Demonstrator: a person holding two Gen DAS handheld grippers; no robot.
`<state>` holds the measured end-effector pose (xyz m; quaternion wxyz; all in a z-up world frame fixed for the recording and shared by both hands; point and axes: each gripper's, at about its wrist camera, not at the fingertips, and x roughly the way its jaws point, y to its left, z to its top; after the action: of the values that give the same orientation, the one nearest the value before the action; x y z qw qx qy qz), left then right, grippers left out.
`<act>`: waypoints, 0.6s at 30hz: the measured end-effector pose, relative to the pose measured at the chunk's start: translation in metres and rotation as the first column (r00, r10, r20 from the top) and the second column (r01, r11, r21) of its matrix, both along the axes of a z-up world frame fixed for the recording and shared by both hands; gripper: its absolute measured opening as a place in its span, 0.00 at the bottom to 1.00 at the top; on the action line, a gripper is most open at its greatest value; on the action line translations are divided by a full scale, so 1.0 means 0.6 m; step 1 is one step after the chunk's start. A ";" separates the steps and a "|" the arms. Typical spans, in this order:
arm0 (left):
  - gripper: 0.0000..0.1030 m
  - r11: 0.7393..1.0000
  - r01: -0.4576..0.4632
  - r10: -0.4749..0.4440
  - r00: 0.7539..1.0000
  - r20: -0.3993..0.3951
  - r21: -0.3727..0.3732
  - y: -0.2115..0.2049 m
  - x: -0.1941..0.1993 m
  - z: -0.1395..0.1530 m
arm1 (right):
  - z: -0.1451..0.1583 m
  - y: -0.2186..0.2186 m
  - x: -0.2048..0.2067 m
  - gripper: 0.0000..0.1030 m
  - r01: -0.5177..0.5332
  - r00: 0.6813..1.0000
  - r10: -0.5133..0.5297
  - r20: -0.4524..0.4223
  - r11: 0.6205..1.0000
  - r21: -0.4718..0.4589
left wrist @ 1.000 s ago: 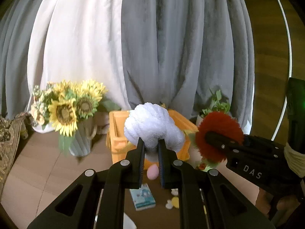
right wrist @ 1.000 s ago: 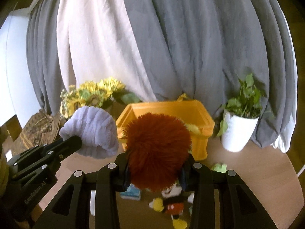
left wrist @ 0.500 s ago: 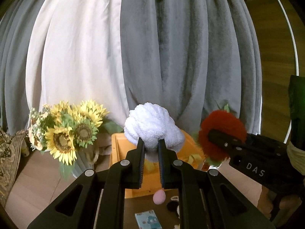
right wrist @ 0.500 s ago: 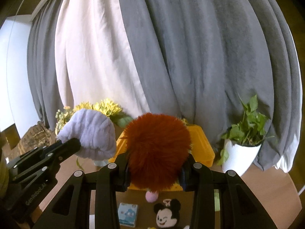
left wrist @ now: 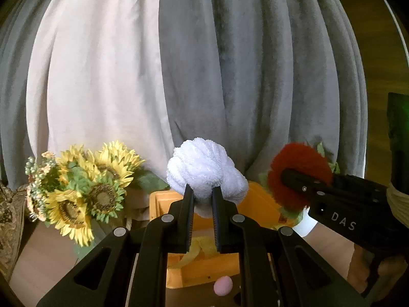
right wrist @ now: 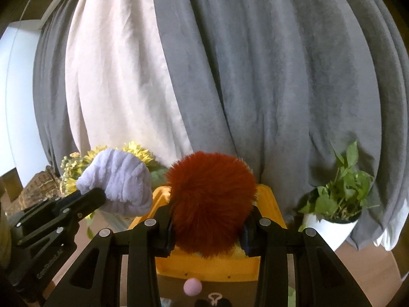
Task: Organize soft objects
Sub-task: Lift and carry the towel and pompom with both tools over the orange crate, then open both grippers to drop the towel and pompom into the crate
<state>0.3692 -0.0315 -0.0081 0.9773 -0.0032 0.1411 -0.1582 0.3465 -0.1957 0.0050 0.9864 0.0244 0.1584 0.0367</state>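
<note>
One white plush ball (left wrist: pixel 204 171) and one rust-red fluffy pompom (right wrist: pixel 211 202) are seen, each carried in one pair of tongs. A single orange bin (right wrist: pixel 271 204) stands on the wooden worktop (right wrist: pixel 365 263), with something yellow lying inside it, and one small pink ball (right wrist: pixel 192 287) lies on the worktop just in front of the bin. One bunch of sunflowers (left wrist: pixel 84 189) is set to the left of the bin and one potted green plant (right wrist: pixel 340 204) to its right, before grey and white curtains (left wrist: pixel 230 76). The left tongs (left wrist: pixel 202 199) are nearly pressed together, pinching the lower edge of the white plush ball, which is held up above the bin. The right tongs (right wrist: pixel 208 227) are held slightly apart, clamped on both sides of the pompom, likewise raised over the bin.
</note>
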 end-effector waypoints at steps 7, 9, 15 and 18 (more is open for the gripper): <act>0.14 1.000 0.001 -0.001 1.000 -0.031 0.000 -0.009 0.056 -0.013 | -0.011 -0.010 0.060 0.38 0.003 1.000 -0.003 -0.030 1.000 0.015; 0.14 1.000 0.001 -0.001 0.999 -0.045 0.004 -0.013 0.073 -0.021 | -0.017 -0.013 0.082 0.38 0.003 0.999 -0.002 -0.042 1.000 0.014; 0.14 1.000 0.002 -0.001 0.996 -0.089 0.020 -0.018 0.116 -0.051 | -0.040 -0.020 0.130 0.38 0.001 0.997 -0.001 -0.082 1.000 0.007; 0.15 0.999 0.000 0.004 0.993 -0.120 0.035 -0.023 0.137 -0.072 | -0.058 -0.024 0.154 0.38 0.001 0.993 0.000 -0.116 1.000 0.010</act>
<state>0.4515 -0.0453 -0.0514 0.9671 0.0044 0.2021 -0.1543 0.4390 -0.2099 -0.0295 0.9754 0.0317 0.2152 0.0359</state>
